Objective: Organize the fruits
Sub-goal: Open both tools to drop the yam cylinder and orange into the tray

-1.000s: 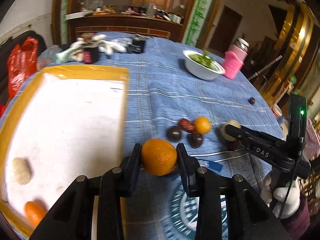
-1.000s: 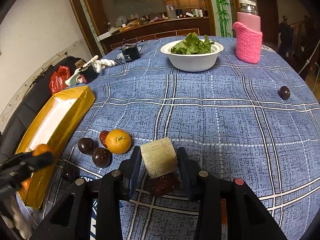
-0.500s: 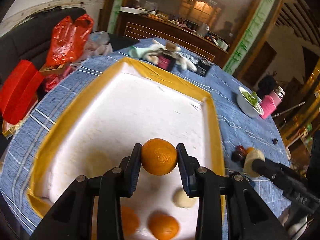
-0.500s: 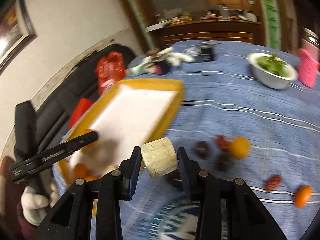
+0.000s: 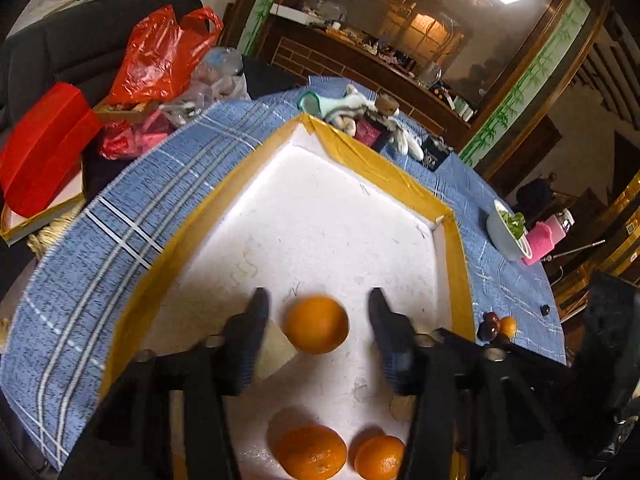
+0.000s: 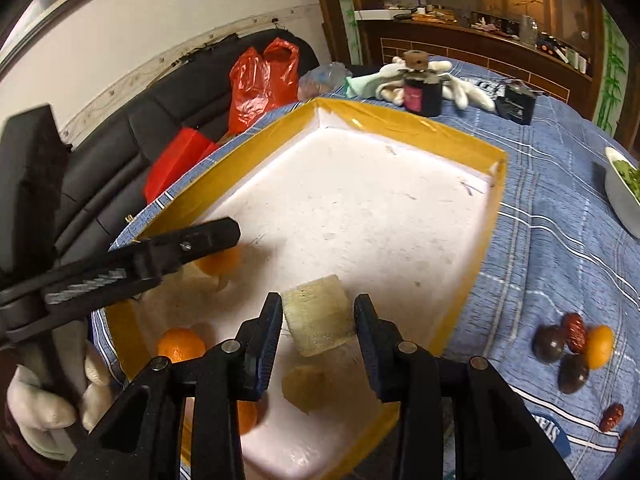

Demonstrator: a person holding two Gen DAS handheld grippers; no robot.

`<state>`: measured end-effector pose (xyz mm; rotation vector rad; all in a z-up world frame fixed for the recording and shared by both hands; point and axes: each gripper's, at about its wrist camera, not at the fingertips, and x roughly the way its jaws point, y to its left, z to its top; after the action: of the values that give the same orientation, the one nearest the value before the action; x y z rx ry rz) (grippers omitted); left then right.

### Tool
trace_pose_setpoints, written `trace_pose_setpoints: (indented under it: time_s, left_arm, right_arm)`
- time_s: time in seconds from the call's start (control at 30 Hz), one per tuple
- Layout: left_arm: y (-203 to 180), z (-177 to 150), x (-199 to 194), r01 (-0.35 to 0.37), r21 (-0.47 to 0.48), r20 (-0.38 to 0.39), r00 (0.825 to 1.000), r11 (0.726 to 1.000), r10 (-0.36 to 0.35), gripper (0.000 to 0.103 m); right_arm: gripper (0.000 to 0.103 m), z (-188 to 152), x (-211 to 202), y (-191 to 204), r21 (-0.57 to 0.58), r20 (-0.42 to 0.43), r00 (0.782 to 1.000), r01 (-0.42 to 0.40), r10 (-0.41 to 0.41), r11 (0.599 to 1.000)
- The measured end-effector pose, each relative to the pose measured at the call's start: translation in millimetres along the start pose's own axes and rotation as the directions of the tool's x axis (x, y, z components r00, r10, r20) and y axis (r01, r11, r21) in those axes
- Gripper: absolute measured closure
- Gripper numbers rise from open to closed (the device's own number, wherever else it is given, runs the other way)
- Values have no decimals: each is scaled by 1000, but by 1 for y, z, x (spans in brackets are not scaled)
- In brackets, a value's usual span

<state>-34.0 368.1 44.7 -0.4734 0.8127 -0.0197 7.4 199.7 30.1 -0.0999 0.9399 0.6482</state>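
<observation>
A white foam tray (image 5: 320,216) with a yellow taped rim (image 6: 476,280) lies on the blue cloth. My left gripper (image 5: 318,320) is open over the tray, and the orange (image 5: 317,325) sits free between its spread fingers. Two more oranges (image 5: 308,452) lie nearer in the tray, beside a pale chunk (image 5: 272,350). My right gripper (image 6: 318,322) stands over the tray's near end with a pale cut fruit piece (image 6: 318,320) between its fingers, gaps showing on both sides. The left gripper also shows in the right wrist view (image 6: 192,244).
Dark plums, red dates and a small orange (image 6: 572,344) lie on the cloth right of the tray. A white bowl of greens (image 5: 506,232) and a pink bottle (image 5: 546,236) stand far right. Gloves and small boxes (image 6: 420,88) sit behind the tray; red bags (image 5: 160,52) lie off the table.
Both grippers moved from the loose fruit to above the tray. My left gripper opened and released the orange. My right gripper's fingers have loosened around the pale piece.
</observation>
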Motion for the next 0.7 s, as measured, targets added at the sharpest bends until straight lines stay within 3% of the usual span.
trace_pose_setpoints:
  time_s: [0.1,0.7]
  left_arm:
    - [2,2,-8,3,-5,23,1000,1000,-3,42]
    - [-27,-10,-37,44,23,41,998,999,-45,30]
  right_arm:
    - [44,0,-2,4,-7,10,1000,2,-2,1000]
    - [35,-31,-57,-18,73,89,996,14,-20,997]
